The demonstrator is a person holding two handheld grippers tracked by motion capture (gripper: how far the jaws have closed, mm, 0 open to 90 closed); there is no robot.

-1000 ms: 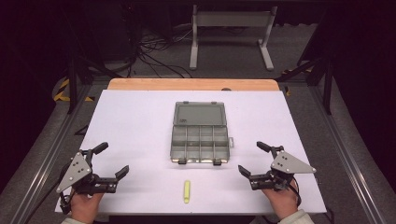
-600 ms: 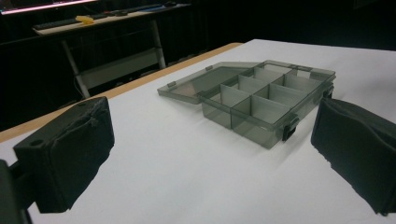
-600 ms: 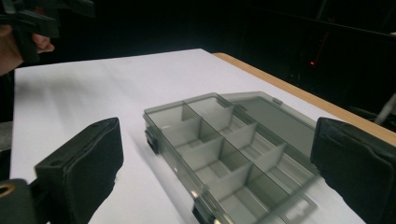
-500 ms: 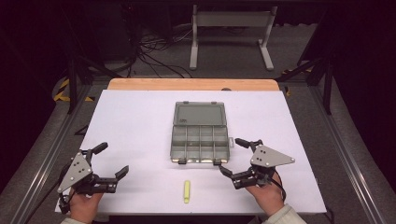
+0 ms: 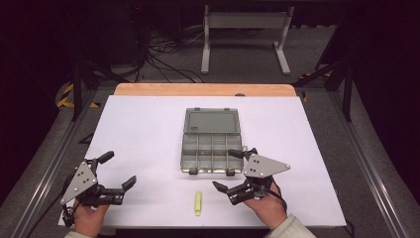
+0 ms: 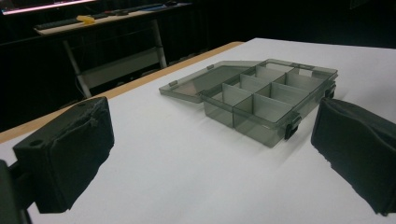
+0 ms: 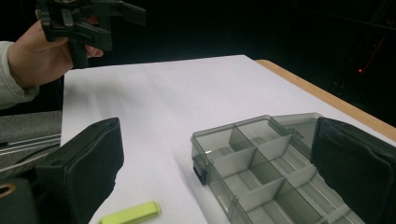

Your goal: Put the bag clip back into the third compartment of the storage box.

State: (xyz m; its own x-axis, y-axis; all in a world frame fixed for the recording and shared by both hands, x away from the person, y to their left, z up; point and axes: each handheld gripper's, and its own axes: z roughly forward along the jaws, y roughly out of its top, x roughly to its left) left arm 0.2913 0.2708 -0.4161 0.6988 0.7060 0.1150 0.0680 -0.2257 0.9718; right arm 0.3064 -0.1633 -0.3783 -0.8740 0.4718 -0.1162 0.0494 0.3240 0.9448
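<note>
You are holding the right gripper [image 5: 236, 172] with its jaws spread wide and gripping nothing, low and right of center in the high view, just right of the yellow-green stick [image 5: 198, 203]. The stick is lying flat on the white table [image 5: 138, 129], its long axis running up and down the frame toward the open compartment box [image 5: 212, 141] above it. Your left gripper [image 5: 118, 168] is sitting open and empty at the lower left.

Each hand-held gripper, the left [image 5: 115, 170] and the right [image 5: 235, 169], is a black frame topped by a grey three-cornered plate dotted with dark screw holes. Its two black jaws end in thick, blocky, rough-edged pads [image 6: 70, 151]. A black cable trails behind each, and pale sleeve cuffs [image 5: 289, 228] show at the wrists.
</note>
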